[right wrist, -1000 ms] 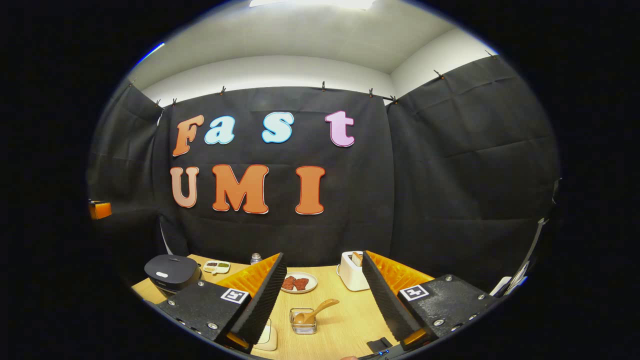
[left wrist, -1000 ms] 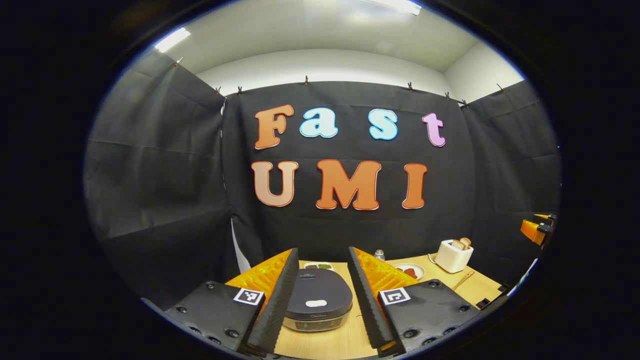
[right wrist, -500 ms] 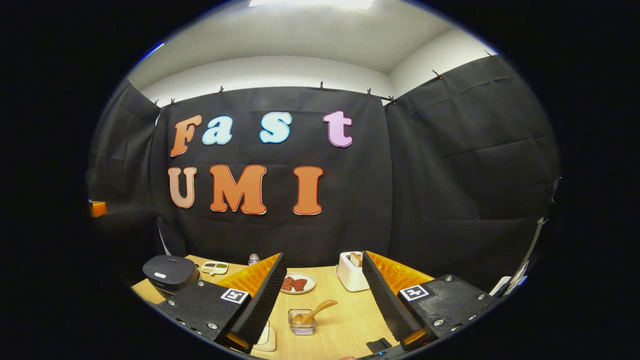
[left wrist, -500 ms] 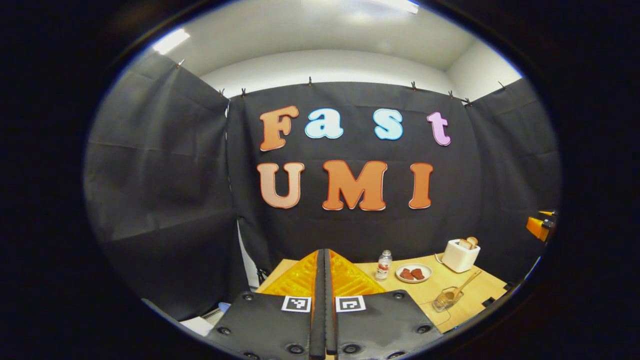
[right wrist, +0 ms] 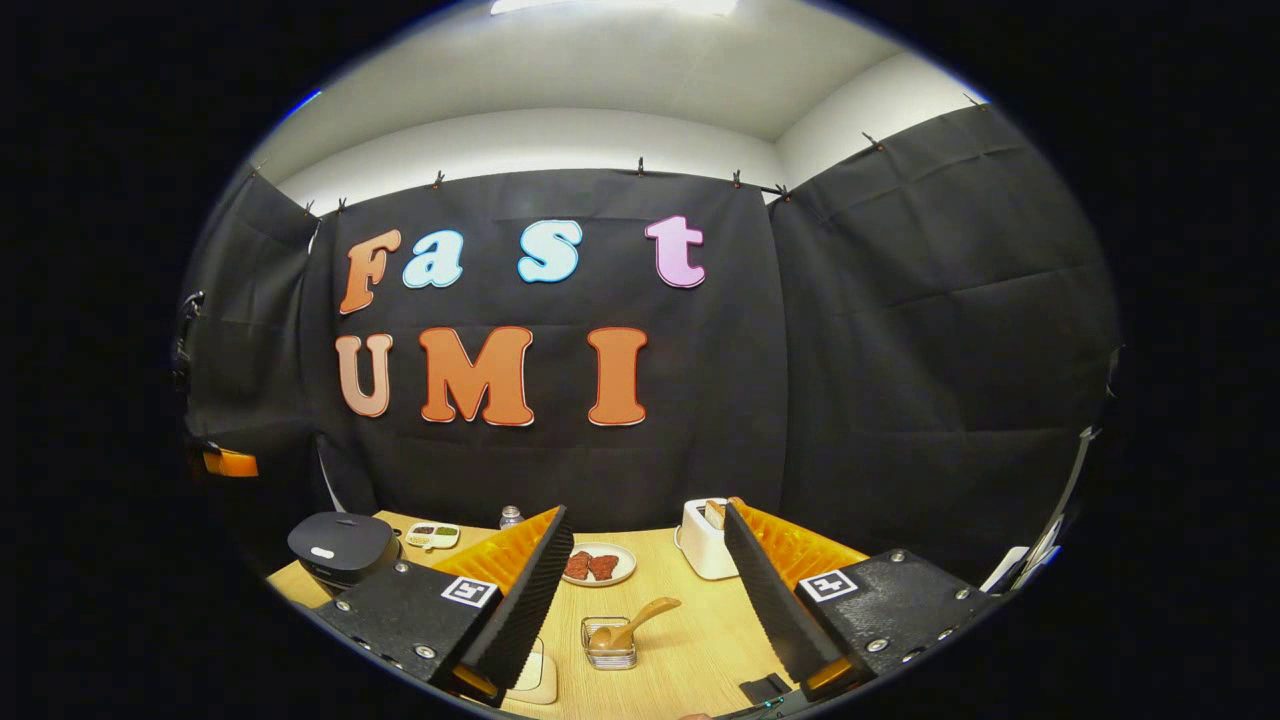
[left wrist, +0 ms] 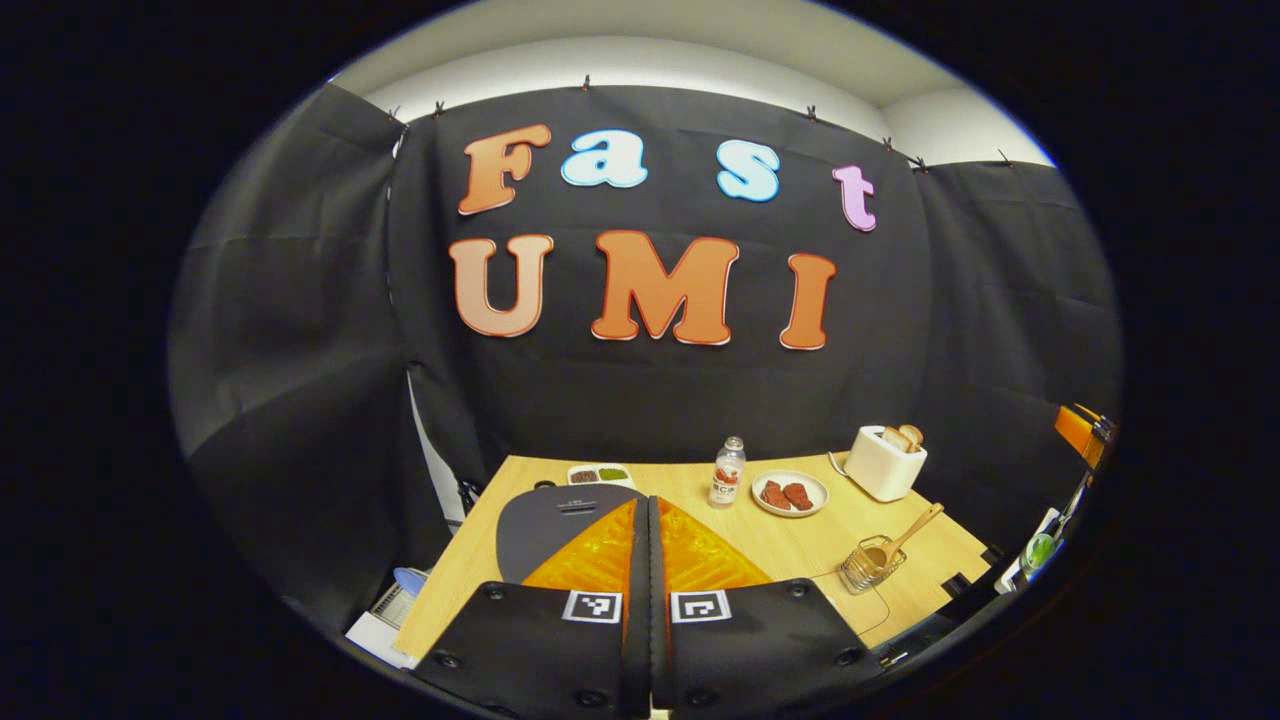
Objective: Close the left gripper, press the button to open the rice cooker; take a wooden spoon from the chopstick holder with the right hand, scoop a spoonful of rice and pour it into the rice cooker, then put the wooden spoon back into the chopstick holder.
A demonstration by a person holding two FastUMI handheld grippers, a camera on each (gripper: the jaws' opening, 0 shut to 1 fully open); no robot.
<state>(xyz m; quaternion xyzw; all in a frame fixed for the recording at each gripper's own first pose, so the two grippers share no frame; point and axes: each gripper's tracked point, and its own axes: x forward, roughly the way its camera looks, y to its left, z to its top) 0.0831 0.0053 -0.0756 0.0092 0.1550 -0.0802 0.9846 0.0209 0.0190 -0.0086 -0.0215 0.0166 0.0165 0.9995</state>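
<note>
Left gripper view is showing the left gripper (left wrist: 648,560) with its two fingers pressed flat together, nothing between them, hanging above the dark lid of the rice cooker (left wrist: 560,520) at the near left corner of the table (left wrist: 790,545). The lid is lying shut, and the fingers are hiding its front part, so the button cannot be made out here. In the right gripper view the right gripper (right wrist: 645,590) is waiting with its fingers spread wide and empty, framing the wooden spoon (right wrist: 632,625), which is leaning in the wire chopstick holder (right wrist: 607,645) on the table just ahead. The rice cooker (right wrist: 343,545) is sitting well off to the left there, its pale button (right wrist: 322,551) showing on the lid's front. To press well, the joined tips should probably be coming straight down onto that pale patch, square and centred, so they are not sliding off onto the lid. No rice container can be identified.
</note>
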